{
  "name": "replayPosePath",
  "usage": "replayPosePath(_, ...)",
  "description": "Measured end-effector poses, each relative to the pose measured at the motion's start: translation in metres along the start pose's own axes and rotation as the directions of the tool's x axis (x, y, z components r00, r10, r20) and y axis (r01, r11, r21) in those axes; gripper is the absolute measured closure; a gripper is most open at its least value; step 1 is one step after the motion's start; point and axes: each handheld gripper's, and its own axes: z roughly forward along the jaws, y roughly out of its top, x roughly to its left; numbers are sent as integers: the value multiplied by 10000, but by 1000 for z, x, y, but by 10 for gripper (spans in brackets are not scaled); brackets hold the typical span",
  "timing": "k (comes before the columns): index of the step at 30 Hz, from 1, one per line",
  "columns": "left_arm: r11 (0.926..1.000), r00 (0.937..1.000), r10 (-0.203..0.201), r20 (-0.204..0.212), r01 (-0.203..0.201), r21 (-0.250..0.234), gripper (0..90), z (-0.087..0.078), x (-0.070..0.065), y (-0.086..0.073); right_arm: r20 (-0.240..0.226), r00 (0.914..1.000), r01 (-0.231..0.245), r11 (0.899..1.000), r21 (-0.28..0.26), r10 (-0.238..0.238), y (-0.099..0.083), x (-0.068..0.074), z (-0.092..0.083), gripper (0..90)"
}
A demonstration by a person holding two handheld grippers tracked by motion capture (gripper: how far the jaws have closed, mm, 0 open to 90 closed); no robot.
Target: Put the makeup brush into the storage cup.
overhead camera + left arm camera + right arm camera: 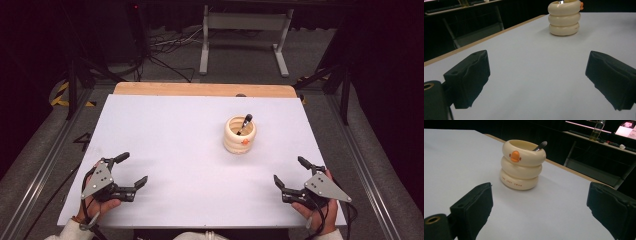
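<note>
A cream ringed cup [239,135] with an orange duck beak stands upright right of the table's middle. A dark pen-like stick [244,124] leans out of it. The same cup [564,18] sits far ahead in the left gripper view, and closer in the right gripper view as the cup [522,165] with the stick [539,146] poking over its rim. My left gripper [134,170] rests open near the front left corner. My right gripper [290,172] is open near the front right. Both hold nothing.
The white table top [190,150] has a wooden strip [205,89] along its far edge. Beyond it stand a grey metal frame [245,35] and loose cables [170,47] on the floor. Dark stands flank both sides.
</note>
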Motion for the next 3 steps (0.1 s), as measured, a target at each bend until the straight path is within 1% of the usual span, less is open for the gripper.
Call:
replayPosePath(1, 10000, 10000, 43, -42, -43, 16, 65, 1, 0, 0, -5, 10000, -41, 10000, -11, 41, 0, 0, 0, 73)
replayPosePath(3, 10000, 10000, 5, -51, -5, -4, 65, 2, 0, 0, -41, 10000, -71, 10000, -25, 70, 0, 0, 1, 74)
